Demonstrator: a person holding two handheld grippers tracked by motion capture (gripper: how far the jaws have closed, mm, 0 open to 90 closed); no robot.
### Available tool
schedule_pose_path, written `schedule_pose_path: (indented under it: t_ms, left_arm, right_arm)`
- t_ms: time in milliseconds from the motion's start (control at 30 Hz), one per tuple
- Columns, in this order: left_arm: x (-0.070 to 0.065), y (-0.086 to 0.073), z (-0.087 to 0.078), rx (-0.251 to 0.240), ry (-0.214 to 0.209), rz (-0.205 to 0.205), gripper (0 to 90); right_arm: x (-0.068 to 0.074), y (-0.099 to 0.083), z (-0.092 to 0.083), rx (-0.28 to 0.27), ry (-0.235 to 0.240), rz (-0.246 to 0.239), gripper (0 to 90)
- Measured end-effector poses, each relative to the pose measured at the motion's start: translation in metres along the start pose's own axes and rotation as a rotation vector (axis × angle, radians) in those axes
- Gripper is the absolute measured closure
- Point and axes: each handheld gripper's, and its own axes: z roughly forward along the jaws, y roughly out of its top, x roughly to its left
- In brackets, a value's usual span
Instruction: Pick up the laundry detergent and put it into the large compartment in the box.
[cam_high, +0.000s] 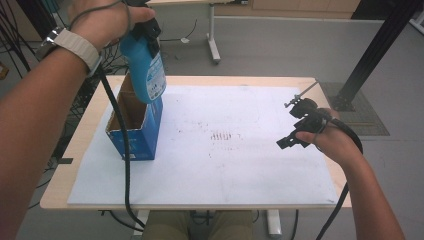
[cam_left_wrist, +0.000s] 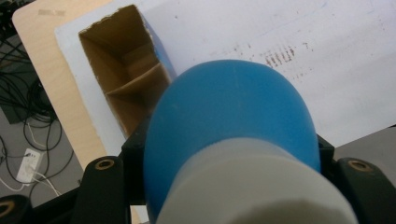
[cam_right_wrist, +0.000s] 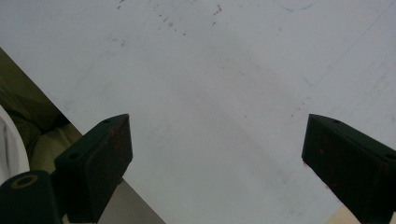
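While your left gripper (cam_high: 146, 31) clamps the blue bottle (cam_high: 145, 70) near its white cap end, the bottle hangs base down just above the open box (cam_high: 134, 125), which stands near the desk's left edge. That grip high on the bottle leaves its body free to drop between the box's walls, so you look set either to lower it in or to carry it clear; I cannot tell which. In the left gripper view the box's cardboard divider (cam_left_wrist: 135, 84) splits the inside, so aim for one cell. Your right gripper (cam_high: 295, 131) rests by the right edge of the white board (cam_high: 240, 175), jaws wide apart and holding nothing, well away from the box.
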Motion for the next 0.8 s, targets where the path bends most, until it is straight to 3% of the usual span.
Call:
schedule_pose_path:
  t_ms: [500, 800]
  left_arm:
    - [0.033, -0.006, 0.006, 0.027, 0.031, -0.151, 39.3]
    - [0.044, -0.009, 0.008, 0.022, 0.046, -0.202, 39.3]
  right_arm:
    - [-0.004, 0.000, 0.000, -0.005, 0.004, -0.007, 8.5]
    - [-0.007, -0.002, 0.002, -0.008, 0.007, -0.006, 8.5]
